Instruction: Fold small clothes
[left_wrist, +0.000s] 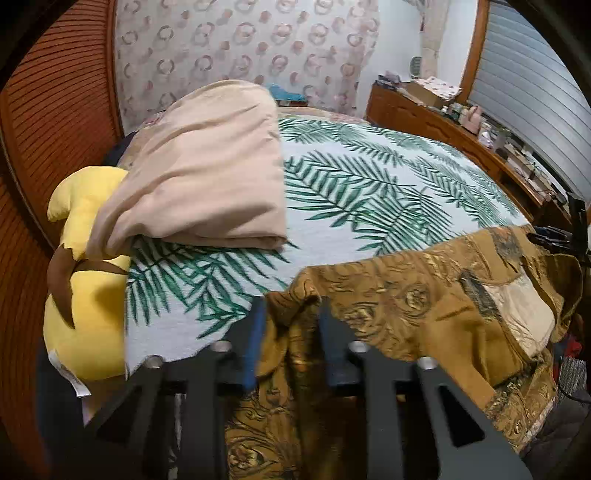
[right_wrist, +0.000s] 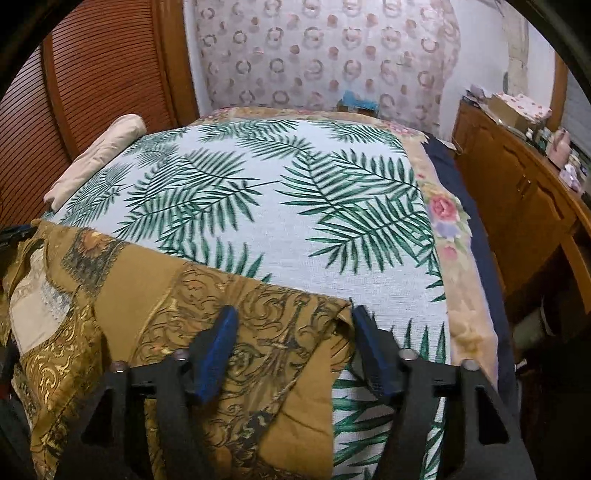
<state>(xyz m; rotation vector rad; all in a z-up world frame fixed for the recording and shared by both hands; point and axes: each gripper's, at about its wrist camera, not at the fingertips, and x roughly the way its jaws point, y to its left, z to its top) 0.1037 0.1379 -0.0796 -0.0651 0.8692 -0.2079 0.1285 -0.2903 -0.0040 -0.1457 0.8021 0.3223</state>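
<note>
A brown-and-gold patterned garment (left_wrist: 424, 295) lies across the near edge of the bed, over the palm-leaf bedspread (left_wrist: 369, 184). My left gripper (left_wrist: 291, 306) has its fingers partly closed around a bunched fold of the garment's left end. In the right wrist view the same garment (right_wrist: 184, 295) spreads to the left. My right gripper (right_wrist: 291, 314) is open, its blue pads (right_wrist: 218, 347) straddling the garment's right corner without clamping it.
A folded beige blanket (left_wrist: 207, 166) and a yellow plush toy (left_wrist: 85, 295) sit at the bed's left side. A wooden dresser (right_wrist: 517, 192) with clutter runs along the right. A slatted wooden door (right_wrist: 92, 81) stands at the left.
</note>
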